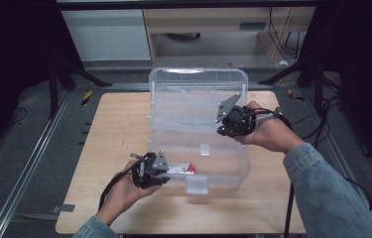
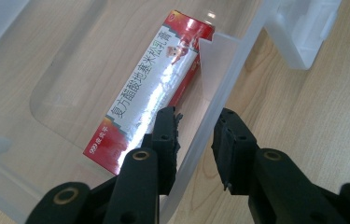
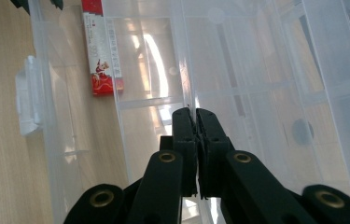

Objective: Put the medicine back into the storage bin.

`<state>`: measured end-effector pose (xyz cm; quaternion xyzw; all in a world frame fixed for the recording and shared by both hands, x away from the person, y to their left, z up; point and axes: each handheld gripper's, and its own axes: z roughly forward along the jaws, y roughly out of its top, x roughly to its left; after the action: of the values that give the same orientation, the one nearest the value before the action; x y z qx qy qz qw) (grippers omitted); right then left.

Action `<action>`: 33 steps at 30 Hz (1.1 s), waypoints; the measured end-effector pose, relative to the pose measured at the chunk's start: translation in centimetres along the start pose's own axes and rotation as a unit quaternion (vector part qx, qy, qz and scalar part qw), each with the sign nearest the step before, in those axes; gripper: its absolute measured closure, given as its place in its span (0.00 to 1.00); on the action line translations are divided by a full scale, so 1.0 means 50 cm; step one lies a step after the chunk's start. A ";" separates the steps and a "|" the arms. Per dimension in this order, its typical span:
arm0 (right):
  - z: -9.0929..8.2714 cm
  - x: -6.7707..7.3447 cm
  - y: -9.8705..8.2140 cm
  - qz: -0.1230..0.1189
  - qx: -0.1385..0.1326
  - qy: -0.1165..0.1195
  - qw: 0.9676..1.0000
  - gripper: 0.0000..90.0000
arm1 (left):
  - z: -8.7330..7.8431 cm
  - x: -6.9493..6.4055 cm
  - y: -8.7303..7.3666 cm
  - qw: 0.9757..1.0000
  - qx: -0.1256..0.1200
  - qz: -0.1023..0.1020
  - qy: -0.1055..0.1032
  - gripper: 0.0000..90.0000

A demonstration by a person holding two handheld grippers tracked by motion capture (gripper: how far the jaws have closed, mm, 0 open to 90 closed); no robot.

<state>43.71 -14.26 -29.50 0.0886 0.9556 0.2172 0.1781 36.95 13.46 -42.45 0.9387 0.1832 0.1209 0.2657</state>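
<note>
A clear plastic box [image 1: 223,179] stands open on the wooden table, its lid [image 1: 198,82] raised at the back. A red and white carton [image 1: 181,168] lies inside at the front left; it shows again as the carton [image 2: 154,88] and the carton [image 3: 100,51]. My left gripper [image 1: 166,177] straddles the box's front wall [image 2: 219,79], one jaw inside and one outside, and the left gripper [image 2: 198,114] is shut on that wall. My right gripper [image 1: 225,128] is at the lid's right end; the right gripper [image 3: 194,112] is shut on a thin clear edge there.
The box's front latch [image 1: 196,184] hangs over the table near the front edge; it is also the latch [image 2: 303,32] and the latch [image 3: 28,98]. Bare wood [image 1: 119,139] lies left of the box. Black frame legs and cables [image 1: 322,114] flank the table.
</note>
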 end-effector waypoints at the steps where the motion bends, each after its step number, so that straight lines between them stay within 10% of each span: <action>1: -0.001 0.002 -0.001 0.000 0.000 0.001 1.000 0.98 | 0.000 0.000 0.000 1.000 0.000 0.000 -0.001 0.78; 33: -0.001 0.072 -0.031 -0.011 0.001 0.022 1.000 0.98 | 0.000 0.001 -0.002 1.000 -0.005 0.003 -0.005 0.77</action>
<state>40.21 -14.80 -31.24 0.0730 0.9604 0.2165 0.1598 36.96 13.57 -42.51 0.9385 0.1783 0.1177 0.2714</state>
